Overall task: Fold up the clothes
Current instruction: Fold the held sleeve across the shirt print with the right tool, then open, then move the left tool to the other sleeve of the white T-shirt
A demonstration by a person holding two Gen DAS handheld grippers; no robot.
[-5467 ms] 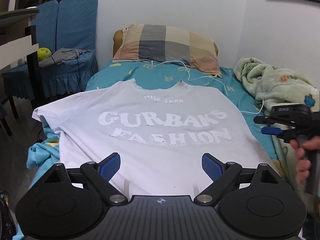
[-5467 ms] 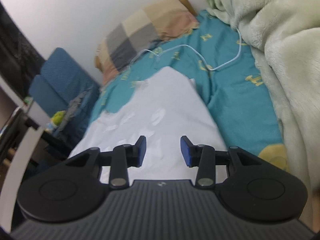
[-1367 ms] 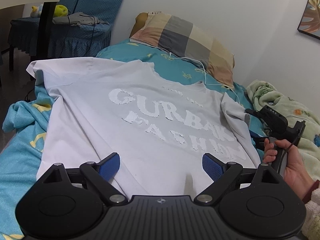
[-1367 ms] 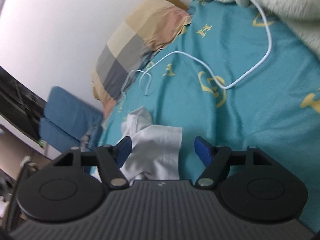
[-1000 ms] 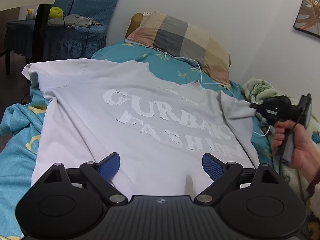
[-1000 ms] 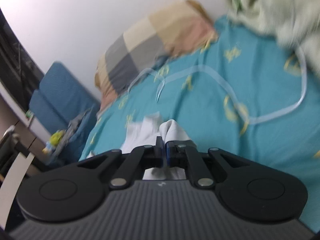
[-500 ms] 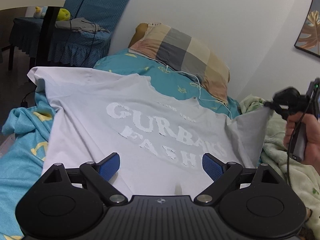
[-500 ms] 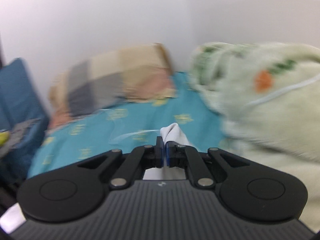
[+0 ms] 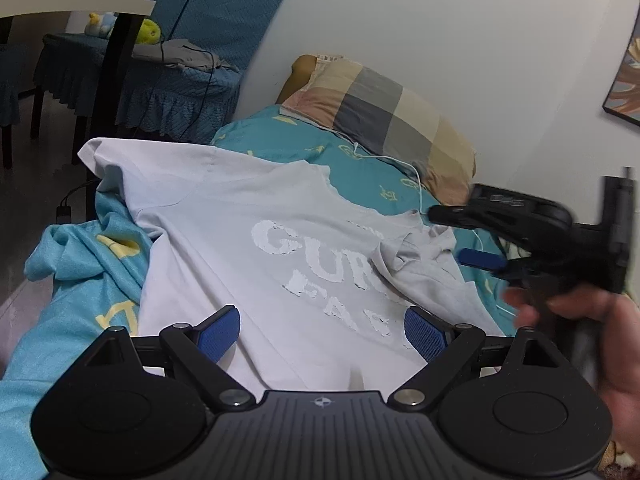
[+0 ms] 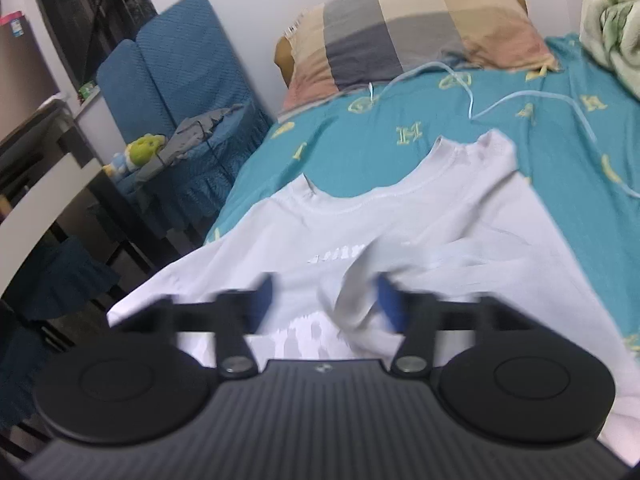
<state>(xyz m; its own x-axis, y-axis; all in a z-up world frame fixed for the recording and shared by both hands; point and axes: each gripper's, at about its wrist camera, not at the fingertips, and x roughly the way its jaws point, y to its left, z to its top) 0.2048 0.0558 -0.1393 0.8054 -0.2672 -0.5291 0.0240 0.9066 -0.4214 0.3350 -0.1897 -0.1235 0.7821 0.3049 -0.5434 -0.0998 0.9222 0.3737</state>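
A white T-shirt [image 9: 256, 248] with white raised lettering lies front up on the teal bed. Its right sleeve [image 9: 416, 260] is folded inward over the lettering, crumpled. My left gripper [image 9: 322, 330] is open and empty, low over the shirt's hem. My right gripper [image 10: 326, 300] is open above the folded sleeve [image 10: 356, 296], which lies loose between its fingers. It also shows in the left wrist view [image 9: 460, 236], held by a hand at the shirt's right side.
A checked pillow [image 9: 384, 120] and a white cable [image 10: 520, 100] lie at the bed's head. A green blanket [image 10: 616, 36] is heaped at the right. A blue chair [image 9: 192, 60] with clutter stands left of the bed. The shirt's left sleeve [image 9: 120, 160] hangs over the bed's edge.
My right gripper carried the right sleeve up and inward over the chest, then opened and let it drop. My left gripper has stayed open over the hem.
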